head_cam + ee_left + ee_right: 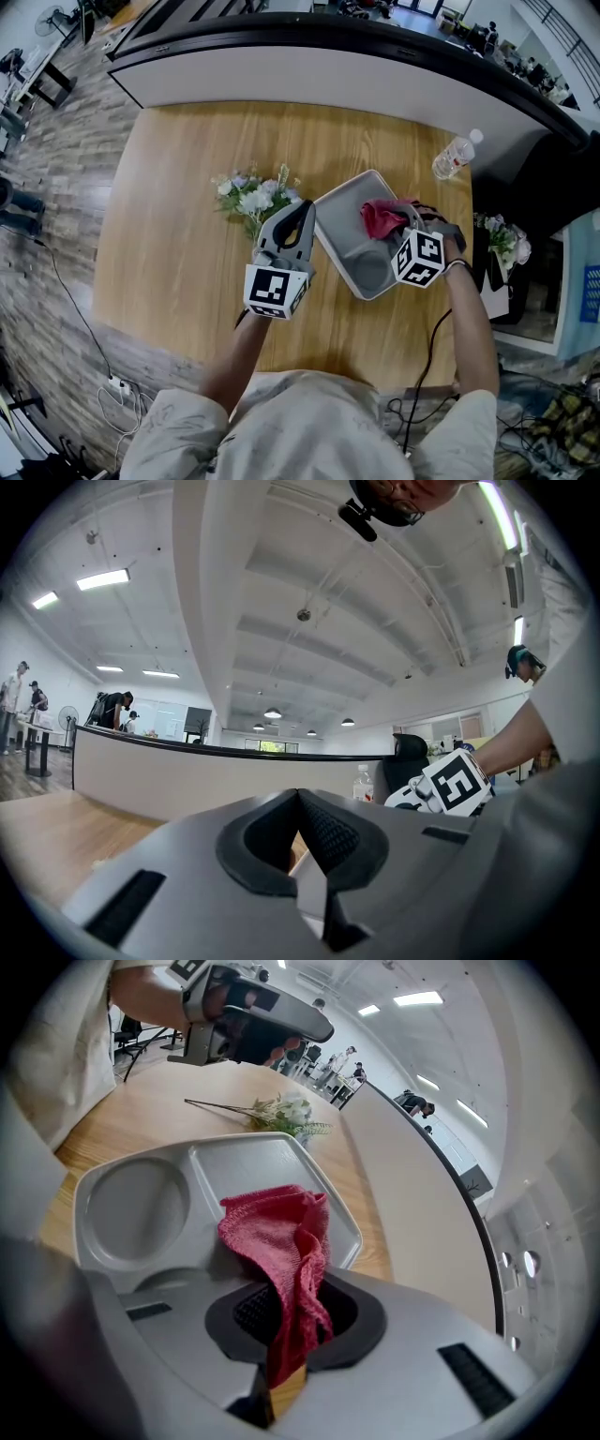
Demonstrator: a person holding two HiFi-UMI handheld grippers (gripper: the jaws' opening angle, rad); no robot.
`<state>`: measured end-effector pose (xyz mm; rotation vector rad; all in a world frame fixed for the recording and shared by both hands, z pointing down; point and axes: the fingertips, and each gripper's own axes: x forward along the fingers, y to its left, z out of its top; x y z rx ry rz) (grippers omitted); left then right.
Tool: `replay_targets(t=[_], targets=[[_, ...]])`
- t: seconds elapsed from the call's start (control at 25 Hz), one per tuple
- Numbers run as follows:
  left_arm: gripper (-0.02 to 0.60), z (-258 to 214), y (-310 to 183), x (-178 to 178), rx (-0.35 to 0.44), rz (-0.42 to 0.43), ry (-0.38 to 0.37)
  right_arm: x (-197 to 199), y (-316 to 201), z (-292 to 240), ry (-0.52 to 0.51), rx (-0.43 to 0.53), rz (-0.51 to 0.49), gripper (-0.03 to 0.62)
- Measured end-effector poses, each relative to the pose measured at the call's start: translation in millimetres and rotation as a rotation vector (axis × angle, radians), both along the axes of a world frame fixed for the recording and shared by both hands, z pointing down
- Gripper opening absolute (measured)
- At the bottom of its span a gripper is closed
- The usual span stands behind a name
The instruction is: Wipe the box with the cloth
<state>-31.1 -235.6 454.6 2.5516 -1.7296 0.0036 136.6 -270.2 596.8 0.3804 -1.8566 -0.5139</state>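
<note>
A grey box (330, 246) with a round and a rectangular compartment lies open on the wooden table (178, 234). My right gripper (403, 221) is shut on a red cloth (380, 217), which hangs from the jaws onto the box's right part. In the right gripper view the cloth (277, 1232) drapes from my right gripper (292, 1321) over the box (122, 1208). My left gripper (303, 214) hovers by the box's left corner, jaws together. In its own view the left gripper (298, 801) looks shut, and I cannot tell whether the pale edge low between its jaws is held.
A bunch of white artificial flowers (251, 197) lies just left of the box. A water bottle (456, 155) stands at the table's far right corner. A long dark-topped counter (328, 66) runs behind the table. More flowers (503, 242) stand beyond the right edge.
</note>
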Motion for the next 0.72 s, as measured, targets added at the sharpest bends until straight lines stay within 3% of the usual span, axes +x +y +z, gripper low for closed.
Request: replay_targets(t=[0.72], targets=[[0.009,-1.2,1.5,7.1,0.007,0.021,0.012,31.4,41.9,2.2,0.093,0.028,-0.018,0.051]])
